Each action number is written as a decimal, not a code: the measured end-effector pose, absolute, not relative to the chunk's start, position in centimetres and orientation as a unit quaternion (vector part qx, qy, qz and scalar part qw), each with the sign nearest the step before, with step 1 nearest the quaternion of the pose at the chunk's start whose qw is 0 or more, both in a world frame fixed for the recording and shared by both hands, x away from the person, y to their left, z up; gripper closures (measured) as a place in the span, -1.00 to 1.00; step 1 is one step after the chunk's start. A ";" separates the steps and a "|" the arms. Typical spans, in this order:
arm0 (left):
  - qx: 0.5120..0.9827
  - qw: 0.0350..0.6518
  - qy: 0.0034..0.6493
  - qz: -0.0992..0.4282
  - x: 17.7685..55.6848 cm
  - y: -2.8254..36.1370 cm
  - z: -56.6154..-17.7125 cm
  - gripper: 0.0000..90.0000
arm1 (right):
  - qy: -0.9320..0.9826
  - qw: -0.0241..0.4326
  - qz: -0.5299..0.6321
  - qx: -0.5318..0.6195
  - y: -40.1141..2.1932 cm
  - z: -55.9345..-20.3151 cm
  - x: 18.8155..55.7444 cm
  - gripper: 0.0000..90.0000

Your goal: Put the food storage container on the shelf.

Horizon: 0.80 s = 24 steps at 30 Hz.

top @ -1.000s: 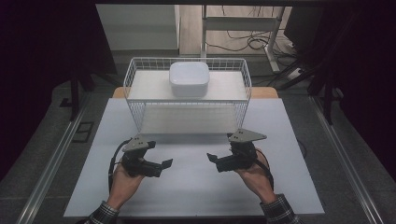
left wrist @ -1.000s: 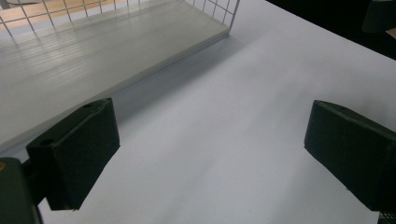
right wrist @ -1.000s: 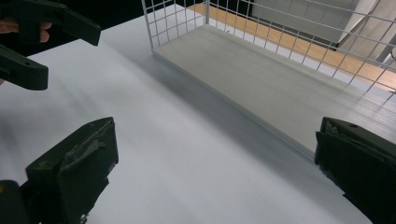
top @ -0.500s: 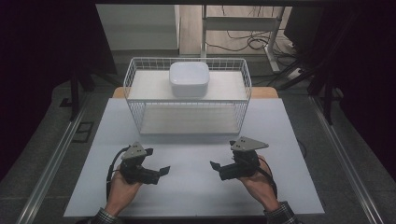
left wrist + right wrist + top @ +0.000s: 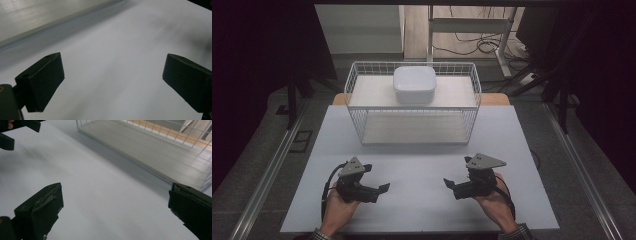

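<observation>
A white wire rack (image 5: 354, 89) stands at the back of the white table (image 5: 422, 165), and a white rounded-square container (image 5: 413, 84) sits on its upper shelf. My left gripper (image 5: 376, 178) is held low over the near left of the table, pointing right. In the left gripper view its jaws (image 5: 112, 82) stand wide open over bare table. My right gripper (image 5: 457, 179) is at the near right, pointing left. Its jaws (image 5: 115, 207) are open too, with nothing between them. The rack's lower shelf (image 5: 155, 147) lies ahead of it, and the left gripper (image 5: 15, 130) shows at the top left.
Dark floor and metal rails (image 5: 267, 170) flank the table on both sides. A metal stand (image 5: 472, 25) and cables lie behind the rack. A hand holds each gripper from the near edge.
Both grippers have drawn back toward the table's near edge and slightly apart. Their jaws stay open.
</observation>
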State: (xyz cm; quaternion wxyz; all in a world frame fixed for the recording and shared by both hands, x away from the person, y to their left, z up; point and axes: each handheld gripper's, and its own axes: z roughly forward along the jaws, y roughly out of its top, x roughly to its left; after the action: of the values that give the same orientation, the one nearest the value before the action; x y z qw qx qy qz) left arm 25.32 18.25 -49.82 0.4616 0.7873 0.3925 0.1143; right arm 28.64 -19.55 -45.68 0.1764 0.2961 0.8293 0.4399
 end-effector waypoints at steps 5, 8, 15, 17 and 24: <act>0.788 0.456 0.396 0.119 25.0 18.7 -50.1 -0.92 | 0.830 0.186 0.429 0.303 -20.3 -46.2 28.5 -1.00; 0.787 0.455 0.399 0.121 24.9 19.1 -50.3 -0.93 | 0.830 0.190 0.426 0.307 -20.7 -46.5 28.4 -1.00; 0.783 0.454 0.406 0.126 24.5 19.8 -50.4 -0.93 | 0.824 0.191 0.427 0.320 -21.7 -46.6 28.3 -1.00; 0.781 0.453 0.409 0.129 24.3 20.1 -50.4 -0.93 | 0.821 0.194 0.429 0.323 -22.0 -46.5 28.1 -0.99; 0.777 0.449 0.420 0.133 23.5 21.2 -50.6 -0.93 | 0.815 0.200 0.427 0.336 -23.2 -46.6 27.6 -0.99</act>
State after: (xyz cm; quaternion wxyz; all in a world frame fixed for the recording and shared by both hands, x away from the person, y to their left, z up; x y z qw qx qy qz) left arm 23.54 21.23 -50.57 0.4492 0.7774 0.4198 0.1328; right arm 27.64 -23.20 -46.65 0.2004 0.3358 0.8151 0.4274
